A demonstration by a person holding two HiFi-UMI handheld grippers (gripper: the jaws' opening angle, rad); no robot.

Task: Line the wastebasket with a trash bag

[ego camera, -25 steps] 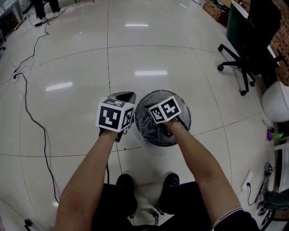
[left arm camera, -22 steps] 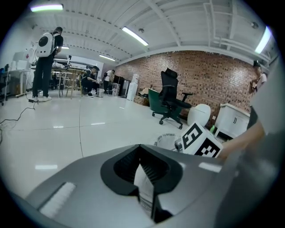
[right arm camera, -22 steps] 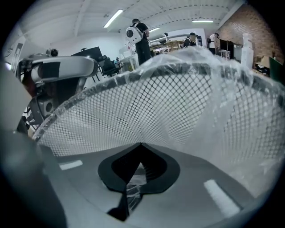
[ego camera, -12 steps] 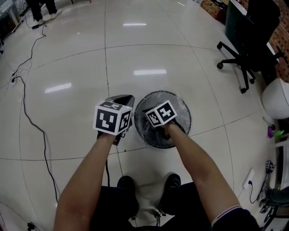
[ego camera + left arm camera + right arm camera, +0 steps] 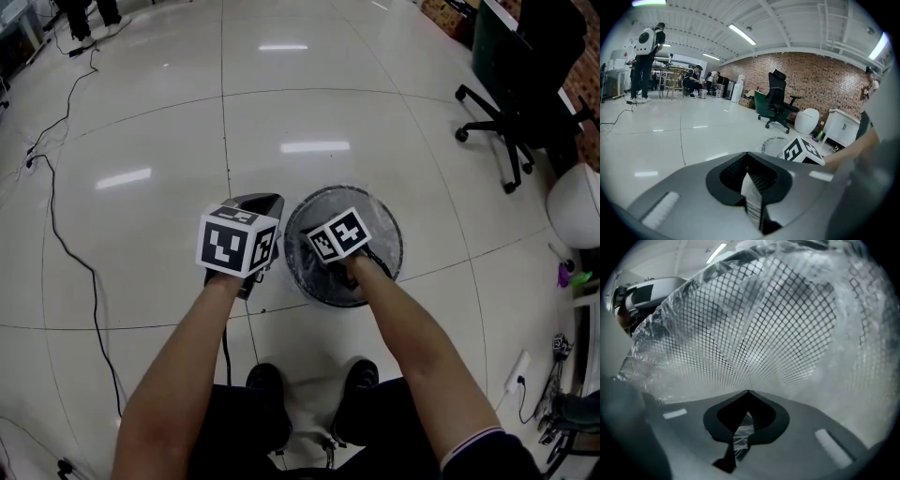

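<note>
The round mesh wastebasket (image 5: 386, 234) stands on the floor just ahead of my feet, with a clear trash bag (image 5: 314, 272) crinkled inside it. My right gripper (image 5: 337, 234) reaches down into the basket, its tips hidden under its marker cube. In the right gripper view the jaws of the right gripper (image 5: 747, 393) are shut, pinching a strip of the clear bag film (image 5: 739, 442), and the bag (image 5: 684, 329) lies over the mesh wall (image 5: 778, 319). My left gripper (image 5: 255, 201) hovers beside the basket's left rim. The left gripper (image 5: 748, 154) is shut on nothing.
A black office chair (image 5: 520, 103) stands at the far right, with a white rounded object (image 5: 574, 208) nearer. A black cable (image 5: 56, 239) runs along the floor on the left. My shoes (image 5: 267, 380) are behind the basket. People (image 5: 644, 56) stand far off in the left gripper view.
My right gripper has sunk slightly deeper into the basket with the bag film in its jaws. The left gripper has kept still.
</note>
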